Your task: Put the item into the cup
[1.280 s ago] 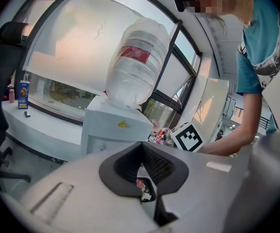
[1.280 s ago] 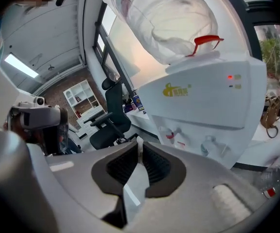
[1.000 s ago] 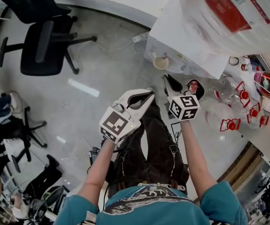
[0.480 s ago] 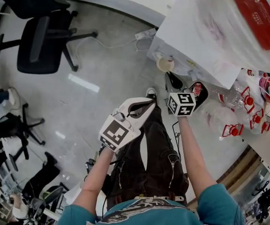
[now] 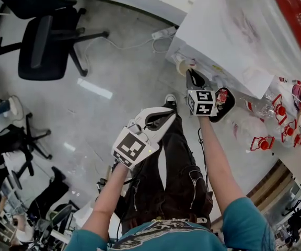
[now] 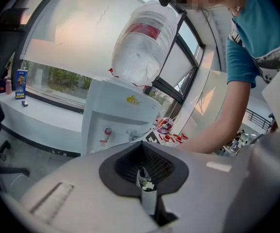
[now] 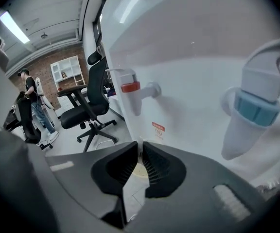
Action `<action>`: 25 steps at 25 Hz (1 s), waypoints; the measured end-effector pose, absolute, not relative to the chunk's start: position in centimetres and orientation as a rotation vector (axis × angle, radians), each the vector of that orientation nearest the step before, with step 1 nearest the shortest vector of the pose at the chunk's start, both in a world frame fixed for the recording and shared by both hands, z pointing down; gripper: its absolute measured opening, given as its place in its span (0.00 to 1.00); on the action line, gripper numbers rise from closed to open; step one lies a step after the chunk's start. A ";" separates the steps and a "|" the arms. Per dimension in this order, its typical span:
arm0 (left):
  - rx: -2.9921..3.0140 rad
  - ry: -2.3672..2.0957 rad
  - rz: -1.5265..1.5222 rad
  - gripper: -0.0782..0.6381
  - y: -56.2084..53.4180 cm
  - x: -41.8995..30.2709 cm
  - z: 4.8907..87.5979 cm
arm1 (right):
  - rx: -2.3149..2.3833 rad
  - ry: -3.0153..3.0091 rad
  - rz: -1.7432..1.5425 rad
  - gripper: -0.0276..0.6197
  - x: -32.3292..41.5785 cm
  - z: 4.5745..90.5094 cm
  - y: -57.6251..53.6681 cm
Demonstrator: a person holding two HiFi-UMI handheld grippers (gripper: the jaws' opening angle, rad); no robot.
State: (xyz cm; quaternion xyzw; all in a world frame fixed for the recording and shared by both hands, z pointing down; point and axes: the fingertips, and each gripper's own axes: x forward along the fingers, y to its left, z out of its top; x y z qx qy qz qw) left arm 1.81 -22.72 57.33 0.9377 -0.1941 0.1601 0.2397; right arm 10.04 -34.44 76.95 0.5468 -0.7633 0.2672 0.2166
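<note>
Grey floor point(image 5: 103, 72) fills the head view, with a chair point(image 5: 46, 41) at far left. The left gripper point(image 5: 161, 118) is clamped on the item point(image 6: 145, 181), a small white packet, held over the person's legs and well apart from the cup. The right gripper point(image 5: 193, 80) pinches the cup point(image 5: 182, 67) by its wall, close to the dispenser point(image 5: 213, 30) taps. To do this well, I judge the cup should come away from the taps, mouth up, and the item go down inside before release. A crushed rim is the risk. Red-capped clutter point(image 5: 268, 140) lies on the tabletop point(image 5: 299, 161) at right, clear of the path.
</note>
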 end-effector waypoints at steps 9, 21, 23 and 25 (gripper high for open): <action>2.541 -0.583 0.473 0.13 -23.5 0.0 58.2 | 1.512 -2.102 0.786 0.14 10.3 77.9 -35.3; 2.545 -0.558 0.466 0.13 -22.9 0.5 57.9 | 1.490 -2.141 0.822 0.17 9.5 76.7 -34.1; 2.550 -0.552 0.464 0.13 -22.8 0.5 57.6 | 1.495 -2.164 0.834 0.17 9.3 75.8 -33.6; 2.558 -0.545 0.469 0.13 -22.7 0.5 57.1 | 1.493 -2.200 0.838 0.17 8.8 74.6 -33.0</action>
